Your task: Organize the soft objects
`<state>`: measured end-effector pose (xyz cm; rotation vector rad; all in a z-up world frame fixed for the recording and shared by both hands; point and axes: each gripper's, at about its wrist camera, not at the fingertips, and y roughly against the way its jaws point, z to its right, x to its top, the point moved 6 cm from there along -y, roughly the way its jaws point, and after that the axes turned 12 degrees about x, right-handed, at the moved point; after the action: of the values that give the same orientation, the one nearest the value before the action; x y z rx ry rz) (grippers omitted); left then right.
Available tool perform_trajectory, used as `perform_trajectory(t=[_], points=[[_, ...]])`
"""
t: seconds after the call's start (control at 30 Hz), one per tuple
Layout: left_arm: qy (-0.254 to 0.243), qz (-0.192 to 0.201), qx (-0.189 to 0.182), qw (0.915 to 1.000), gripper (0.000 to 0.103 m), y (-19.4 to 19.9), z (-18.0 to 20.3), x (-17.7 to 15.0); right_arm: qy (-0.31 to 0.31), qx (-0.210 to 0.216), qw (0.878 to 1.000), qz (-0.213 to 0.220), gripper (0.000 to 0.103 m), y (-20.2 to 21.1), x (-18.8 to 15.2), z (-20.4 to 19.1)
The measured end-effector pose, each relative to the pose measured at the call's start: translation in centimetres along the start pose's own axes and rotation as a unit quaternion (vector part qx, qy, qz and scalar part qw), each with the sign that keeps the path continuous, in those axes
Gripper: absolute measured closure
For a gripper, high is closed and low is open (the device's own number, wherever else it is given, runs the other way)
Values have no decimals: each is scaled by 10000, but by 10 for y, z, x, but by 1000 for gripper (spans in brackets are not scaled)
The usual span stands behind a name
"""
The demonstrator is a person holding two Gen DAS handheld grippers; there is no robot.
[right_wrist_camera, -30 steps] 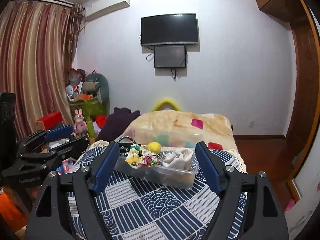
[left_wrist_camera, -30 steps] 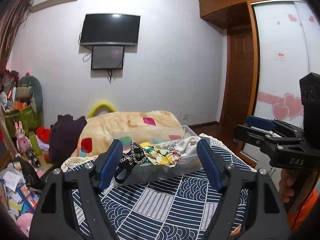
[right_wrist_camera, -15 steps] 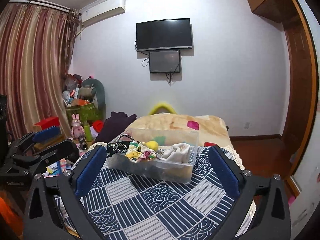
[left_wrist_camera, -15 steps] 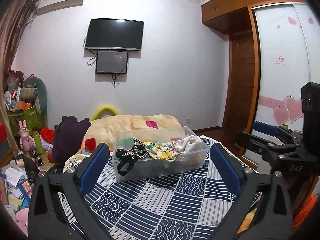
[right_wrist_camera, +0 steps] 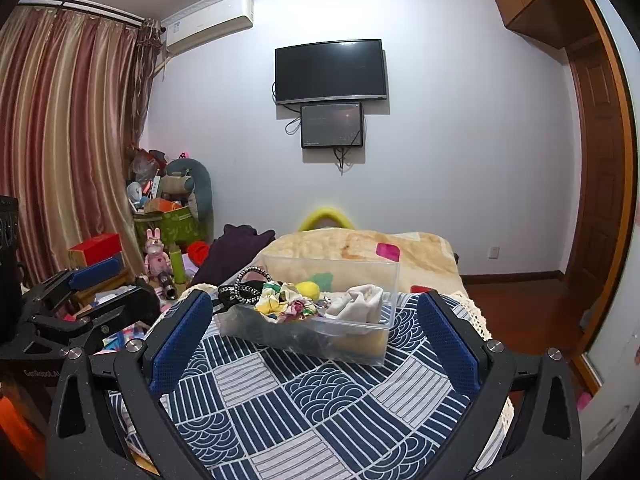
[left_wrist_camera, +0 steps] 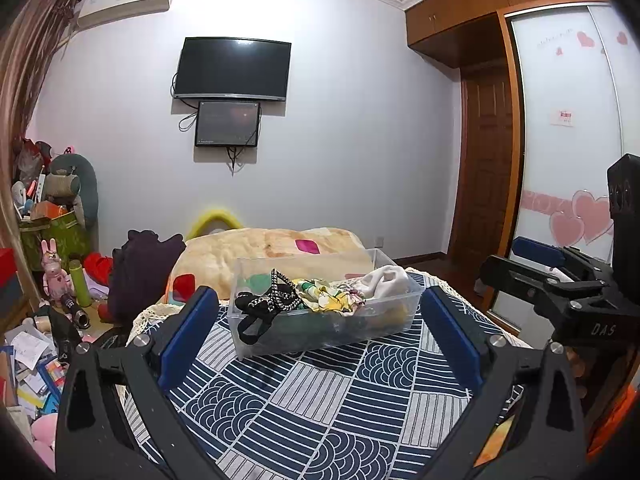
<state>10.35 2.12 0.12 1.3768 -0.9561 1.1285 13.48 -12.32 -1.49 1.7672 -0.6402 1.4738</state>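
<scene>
A clear plastic bin (left_wrist_camera: 400,308) (right_wrist_camera: 360,344) stands on a table covered with a blue-and-white patterned cloth (left_wrist_camera: 312,400) (right_wrist_camera: 280,400). It holds soft things: a black beaded band (left_wrist_camera: 264,300) (right_wrist_camera: 240,290) hanging over its left rim, a floral cloth (left_wrist_camera: 328,300) (right_wrist_camera: 288,304), a white cloth (left_wrist_camera: 384,280) (right_wrist_camera: 360,304) and a yellow ball (right_wrist_camera: 308,290). My left gripper (left_wrist_camera: 320,328) is open and empty, short of the bin. My right gripper (right_wrist_camera: 314,332) is open and empty too, also short of the bin.
A bed with a beige blanket (left_wrist_camera: 272,248) (right_wrist_camera: 360,248) lies behind the table. Toys, boxes and papers clutter the floor at the left (left_wrist_camera: 40,320) (right_wrist_camera: 160,248). A wardrobe with sliding doors (left_wrist_camera: 560,160) stands at the right.
Both grippers have opened wider and pulled back from the bin, tilting up a little. The bin's contents have not moved.
</scene>
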Motion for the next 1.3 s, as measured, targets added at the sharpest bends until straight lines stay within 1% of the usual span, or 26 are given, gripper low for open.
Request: perform_trajectory(t=[1.3], points=[[35, 36, 50, 10000, 0, 1, 3, -1, -28, 49, 10000, 62, 0, 7, 4, -3]])
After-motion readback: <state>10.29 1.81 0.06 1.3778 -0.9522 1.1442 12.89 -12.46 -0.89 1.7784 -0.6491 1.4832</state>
